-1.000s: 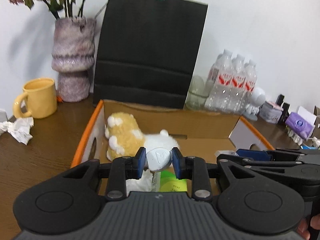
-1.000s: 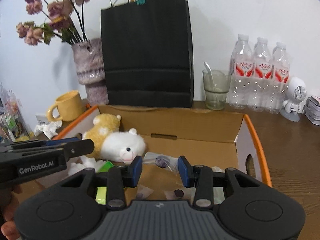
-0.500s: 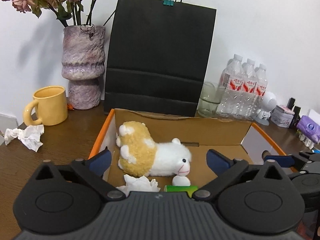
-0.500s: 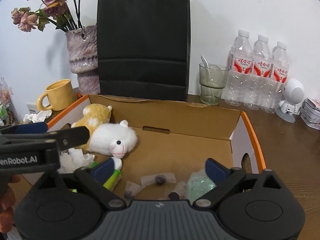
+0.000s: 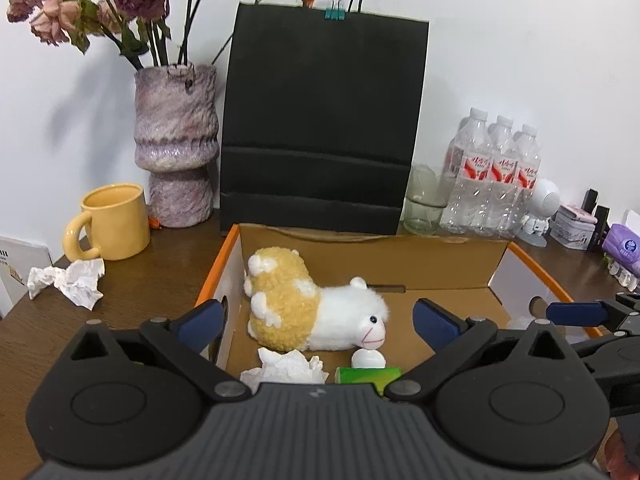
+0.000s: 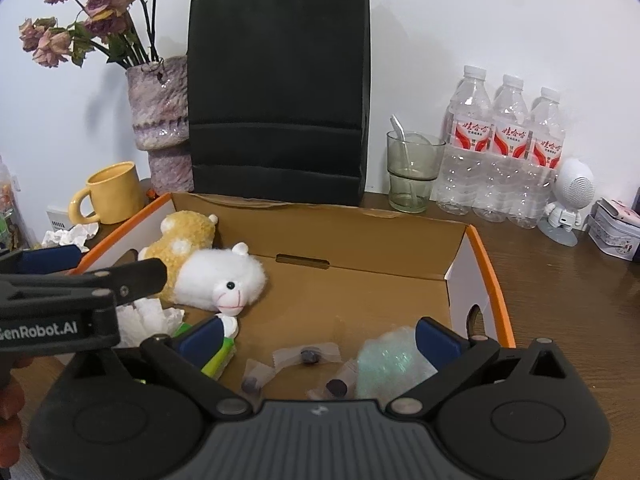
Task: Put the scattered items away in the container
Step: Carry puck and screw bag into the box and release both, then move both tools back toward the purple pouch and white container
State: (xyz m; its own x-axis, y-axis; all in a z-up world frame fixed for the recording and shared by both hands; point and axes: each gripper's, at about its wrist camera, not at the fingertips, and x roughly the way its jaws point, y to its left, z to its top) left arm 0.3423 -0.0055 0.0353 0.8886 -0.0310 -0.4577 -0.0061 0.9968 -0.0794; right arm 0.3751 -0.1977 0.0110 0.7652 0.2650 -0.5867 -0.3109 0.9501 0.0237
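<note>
Both claws, left claw (image 5: 316, 318) and right claw (image 6: 318, 336), now gape wide, empty. Released white pebble (image 5: 368, 359) and clear packet (image 6: 308, 356) lie in cardboard box (image 6: 360, 236); crumpled tissue (image 5: 70, 282), probably next, waits near counter's left edge.

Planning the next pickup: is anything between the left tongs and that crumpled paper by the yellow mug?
Nothing visible. The crumpled paper lies on bare table left of the box; the left tongs hang open over the box.

Both the left gripper (image 5: 318, 318) and right gripper (image 6: 318, 336) are matte black with ribbed housings, silver pivot screws, blue finger pads, one bearing white "GenRobot.AI" lettering
</note>
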